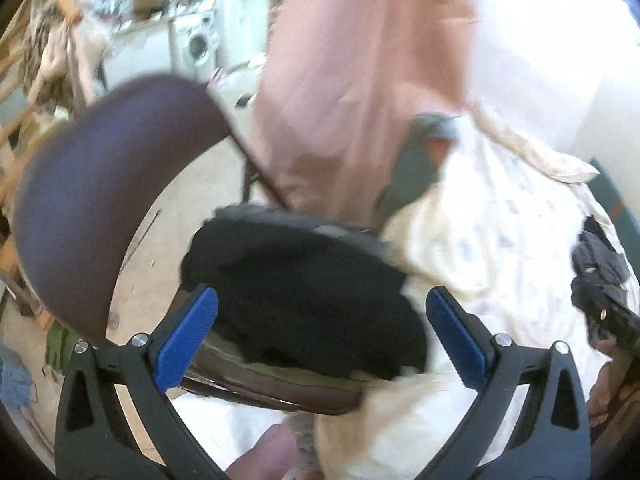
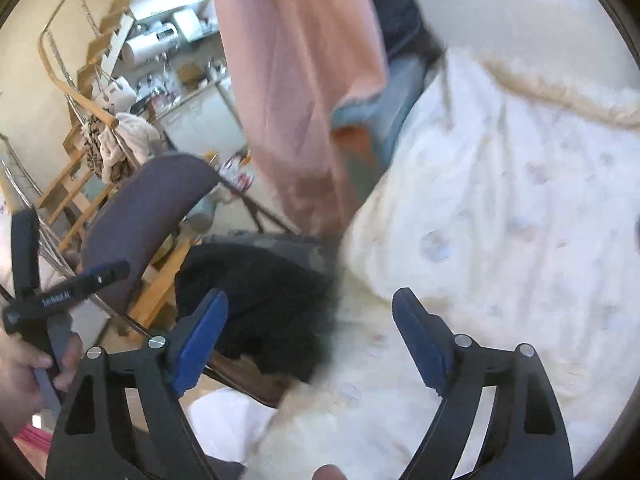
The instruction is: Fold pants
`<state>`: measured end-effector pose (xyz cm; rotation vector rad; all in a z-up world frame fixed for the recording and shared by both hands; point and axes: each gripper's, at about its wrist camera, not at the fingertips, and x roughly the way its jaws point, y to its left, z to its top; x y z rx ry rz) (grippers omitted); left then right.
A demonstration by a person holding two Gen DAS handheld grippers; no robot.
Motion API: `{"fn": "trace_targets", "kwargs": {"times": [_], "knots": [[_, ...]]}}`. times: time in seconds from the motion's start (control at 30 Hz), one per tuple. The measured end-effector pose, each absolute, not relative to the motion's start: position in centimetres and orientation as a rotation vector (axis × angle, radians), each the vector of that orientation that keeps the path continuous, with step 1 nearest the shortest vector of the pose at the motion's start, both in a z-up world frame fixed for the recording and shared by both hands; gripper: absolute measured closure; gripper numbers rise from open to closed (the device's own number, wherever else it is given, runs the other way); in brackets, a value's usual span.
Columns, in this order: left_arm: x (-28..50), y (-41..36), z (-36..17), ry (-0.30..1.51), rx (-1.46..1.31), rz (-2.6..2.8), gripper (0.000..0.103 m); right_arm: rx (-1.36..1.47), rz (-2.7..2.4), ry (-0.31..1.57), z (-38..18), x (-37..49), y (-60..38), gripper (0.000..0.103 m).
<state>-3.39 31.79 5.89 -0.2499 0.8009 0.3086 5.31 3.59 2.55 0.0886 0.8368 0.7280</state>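
A folded pile of black pants (image 1: pixel 308 296) lies on the seat of a brown chair (image 1: pixel 100 184) beside a bed. It also shows in the right wrist view (image 2: pixel 260 296). My left gripper (image 1: pixel 322 332) is open and empty, its blue pads either side of the black pile, just above it. My right gripper (image 2: pixel 310 340) is open and empty, over the edge between the pile and the white bedcover (image 2: pixel 500 220). The right gripper also shows at the right edge of the left wrist view (image 1: pixel 612 320). The left gripper shows at the left of the right wrist view (image 2: pixel 64 292).
A pink cloth (image 1: pixel 352 80) hangs behind the chair. More dark clothes (image 1: pixel 596 268) lie on the white bedcover (image 1: pixel 500 240) at the right. A wooden staircase with towels on its rail (image 2: pixel 116 144) and a washing machine (image 1: pixel 196 44) stand in the background.
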Motion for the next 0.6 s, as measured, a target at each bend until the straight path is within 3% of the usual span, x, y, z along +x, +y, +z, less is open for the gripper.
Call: {"fn": "trace_targets", "kwargs": {"times": [0.13, 0.2, 0.6], "knots": [[-4.3, 22.6, 9.3, 0.717, -0.184, 0.219, 0.0, 0.07, 0.64, 0.749, 5.5, 1.3, -2.5, 0.011], [-5.3, 18.3, 9.9, 0.681, -0.171, 0.172, 0.0, 0.087, 0.58, 0.717, 6.3, -0.6, -5.7, 0.001], [-8.0, 2.4, 4.2, 0.654, -0.084, -0.013, 0.0, 0.099, 0.293, 0.721, 2.5, -6.9, -17.6, 0.0]]}}
